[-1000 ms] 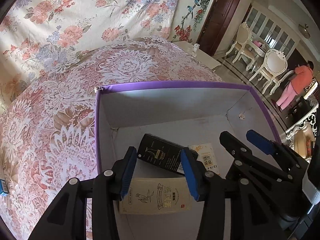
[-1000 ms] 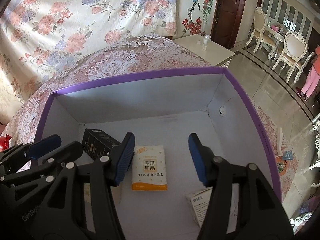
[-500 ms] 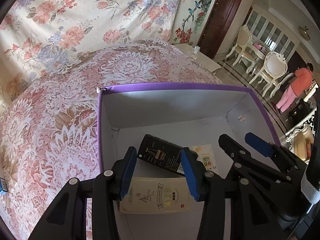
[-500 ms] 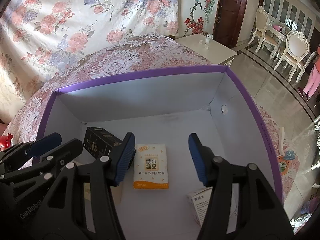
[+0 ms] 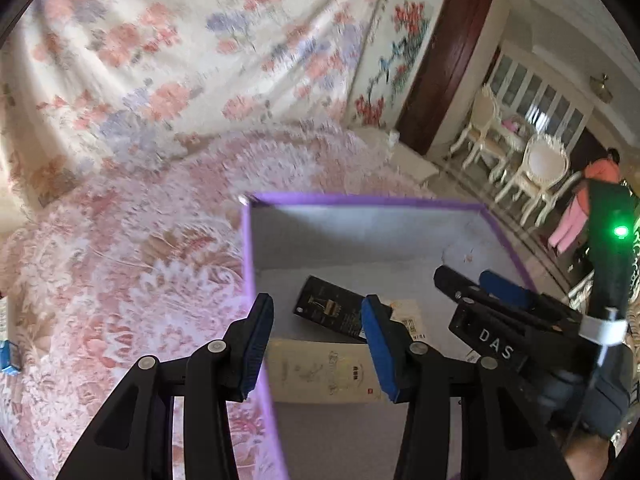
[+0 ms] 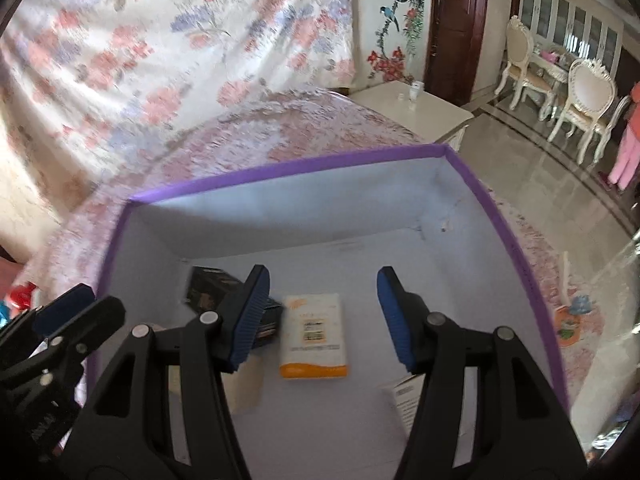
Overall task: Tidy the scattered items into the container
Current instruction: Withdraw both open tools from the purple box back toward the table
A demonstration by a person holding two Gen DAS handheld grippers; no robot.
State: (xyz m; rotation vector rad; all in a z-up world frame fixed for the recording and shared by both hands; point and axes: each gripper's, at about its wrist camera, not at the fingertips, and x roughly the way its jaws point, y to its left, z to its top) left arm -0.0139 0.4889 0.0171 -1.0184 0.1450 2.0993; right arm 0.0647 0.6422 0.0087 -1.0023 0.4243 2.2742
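Note:
A purple-rimmed box (image 5: 360, 201) with a grey inside stands on the floral bed; it also shows in the right wrist view (image 6: 280, 168). Inside lie a black box (image 5: 332, 308), a cream box (image 5: 320, 372), a white and orange tissue pack (image 6: 314, 336) and a white carton (image 6: 408, 400). My left gripper (image 5: 316, 348) is open and empty above the box's left wall. My right gripper (image 6: 324, 316) is open and empty above the tissue pack; it also shows at the right of the left wrist view (image 5: 480, 292).
A blue item (image 5: 8, 356) lies on the bedspread at the far left edge. A red item (image 6: 20, 294) lies left of the box. A white side table (image 6: 412, 108) stands beyond the bed, and white chairs (image 6: 584, 96) and a person are farther right.
Both grippers have lifted and drawn back from the box, and the left one has shifted left over the box's left wall. Both stay open and empty. The view is blurred by motion.

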